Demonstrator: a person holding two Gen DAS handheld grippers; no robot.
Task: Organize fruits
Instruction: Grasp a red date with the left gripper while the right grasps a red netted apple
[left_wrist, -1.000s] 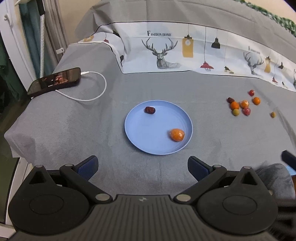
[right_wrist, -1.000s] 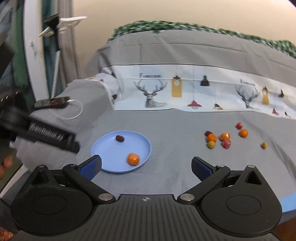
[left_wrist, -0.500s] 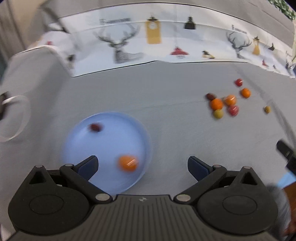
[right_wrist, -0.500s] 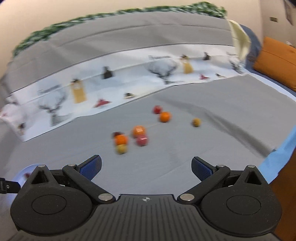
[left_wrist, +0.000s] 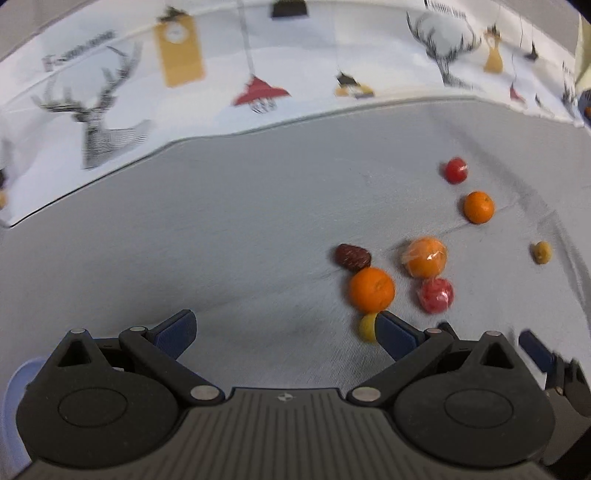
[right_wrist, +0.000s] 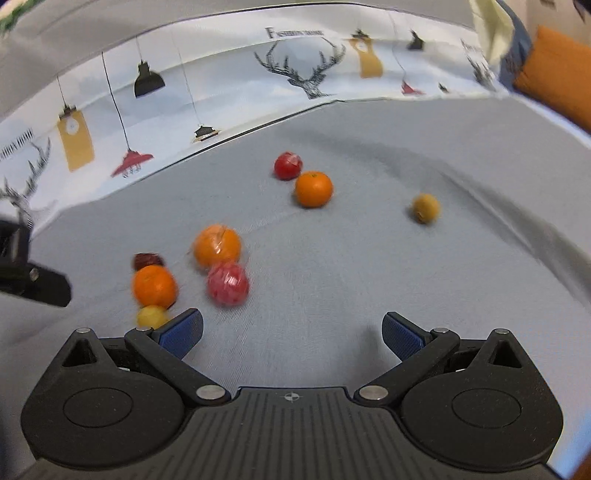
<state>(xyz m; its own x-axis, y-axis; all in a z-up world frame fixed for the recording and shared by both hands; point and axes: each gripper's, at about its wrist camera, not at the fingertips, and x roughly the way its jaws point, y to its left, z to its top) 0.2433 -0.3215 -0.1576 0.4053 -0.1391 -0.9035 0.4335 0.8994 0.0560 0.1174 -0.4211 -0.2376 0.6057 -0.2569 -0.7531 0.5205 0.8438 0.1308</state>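
Both claws hang low over the grey bed cover (right_wrist: 369, 258), aimed at the loose fruit, and neither holds anything. The left claw (left_wrist: 284, 332) has its jaws spread wide with only cloth between them; the right claw (right_wrist: 291, 328) is likewise wide apart and empty.

The fruit lies scattered in two groups. In the nearer cluster a dark date (left_wrist: 352, 256) sits just beside a bare orange (left_wrist: 372, 288), which touches a small yellow fruit (left_wrist: 367, 326) partly hidden behind the left claw's right finger. Close by, a wrapped orange (left_wrist: 424, 257) rests against a wrapped red fruit (left_wrist: 436, 295) (the sheen suggests plastic film, though blur makes this uncertain). Further off sit a red fruit (right_wrist: 288, 165) touching another orange (right_wrist: 314, 189), and a lone yellow-brown fruit (right_wrist: 425, 208) well apart to the right.

A sliver of pale blue at the left edge of the left view looks like the rim of a plate (left_wrist: 14, 384), which we judge to be where the fruit should go.

We read the wide jaws as readiness: the fruit is round and would roll if nudged, so an open claw can come down around a piece rather than push it. The right claw faces bare cloth between the cluster and the lone fruit, so we cannot tell which piece it is meant for. Fruits that touch will be awkward, since a finger entering between them may knock the neighbour away.
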